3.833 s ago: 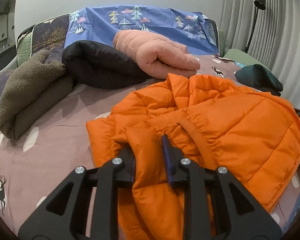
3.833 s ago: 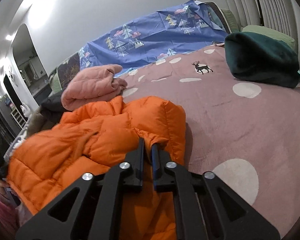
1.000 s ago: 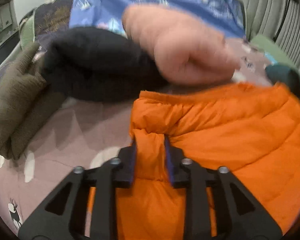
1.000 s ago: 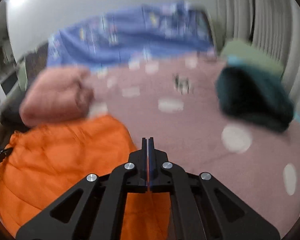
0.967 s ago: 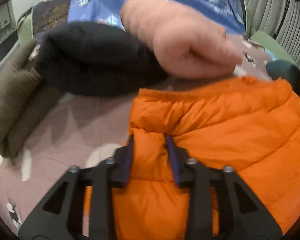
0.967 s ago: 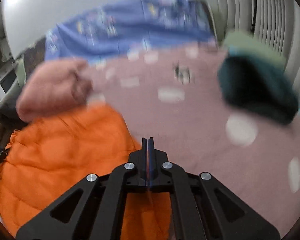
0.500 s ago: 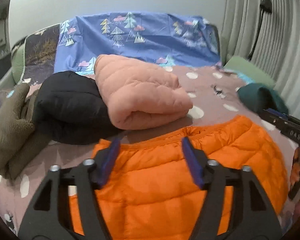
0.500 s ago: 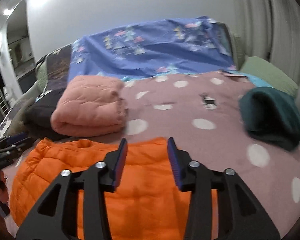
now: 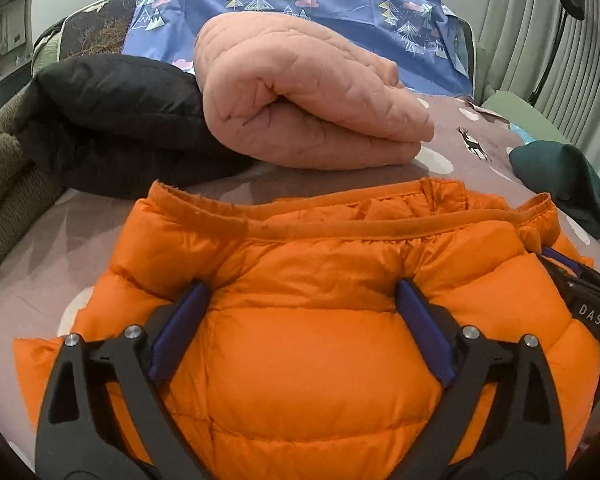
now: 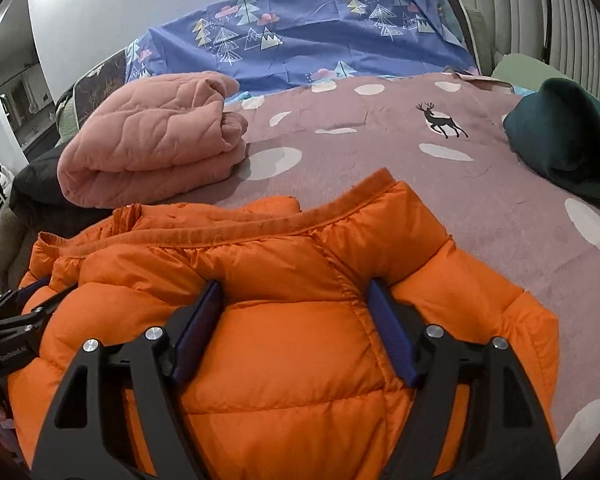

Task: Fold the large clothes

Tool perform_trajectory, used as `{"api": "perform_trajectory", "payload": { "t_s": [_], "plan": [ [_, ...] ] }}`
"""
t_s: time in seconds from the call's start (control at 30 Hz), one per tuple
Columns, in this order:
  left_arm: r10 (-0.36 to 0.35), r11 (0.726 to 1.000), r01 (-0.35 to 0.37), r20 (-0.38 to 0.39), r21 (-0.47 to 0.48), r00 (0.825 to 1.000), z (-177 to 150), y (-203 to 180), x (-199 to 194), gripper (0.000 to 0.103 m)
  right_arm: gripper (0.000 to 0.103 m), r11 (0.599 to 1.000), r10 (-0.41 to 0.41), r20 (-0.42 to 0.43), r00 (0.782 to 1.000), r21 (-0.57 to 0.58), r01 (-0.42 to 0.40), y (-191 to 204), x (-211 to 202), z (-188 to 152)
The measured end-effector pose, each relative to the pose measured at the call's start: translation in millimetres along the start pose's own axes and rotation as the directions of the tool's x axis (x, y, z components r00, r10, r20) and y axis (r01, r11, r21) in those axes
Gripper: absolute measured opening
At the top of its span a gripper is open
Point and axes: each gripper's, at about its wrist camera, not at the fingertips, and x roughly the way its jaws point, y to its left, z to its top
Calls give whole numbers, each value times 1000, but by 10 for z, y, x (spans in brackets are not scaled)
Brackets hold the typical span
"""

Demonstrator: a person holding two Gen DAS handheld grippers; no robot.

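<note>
While the bed (image 10: 480,208), under its mauve spotted cover, carried everything in view, the orange puffer jacket (image 9: 320,280) lay folded into a plump block at the near edge, its bound hem turned toward the headboard. Beyond it, toward the far left corner, sat the folded pink quilted jacket (image 9: 300,92), with a black jacket (image 9: 112,120) touching its left side and a brown fleece (image 9: 4,184) at the left edge; a dark green garment (image 10: 564,136) lay near the right edge, well apart from the orange one. The left gripper (image 9: 300,308) stood wide open, its blue pads pressed down into the padding on the jacket's left part, holding nothing. The right gripper (image 10: 294,304) was likewise spread wide and empty, bearing on the right part. The step in hand seemed to be flattening the finished fold. To do it well, both tongs should press evenly and straight down, working the trapped air out toward the hem, because slick, springy down would likely puff back or slide if pushed sideways. Any lift should be slow, so that the layers stay stacked and square.
</note>
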Motion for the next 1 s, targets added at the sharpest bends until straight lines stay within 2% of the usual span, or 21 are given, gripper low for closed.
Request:
{"api": "perform_trajectory", "payload": {
  "t_s": [0.23,0.67,1.0],
  "plan": [
    [-4,1000,4,-7,-5,1000,-20,-6,58,97,76,1000,-20,-10,1000,-16,19,16,102,-27],
    [42,999,-41,-42,25,998,-32,-79,144,97,78,998,-45,-36,998,-45,43,56,187,-34],
    [47,999,-45,-53,30,998,-33,-84,167,98,80,997,-52,-47,998,-58,49,66,213,-38]
  ]
}}
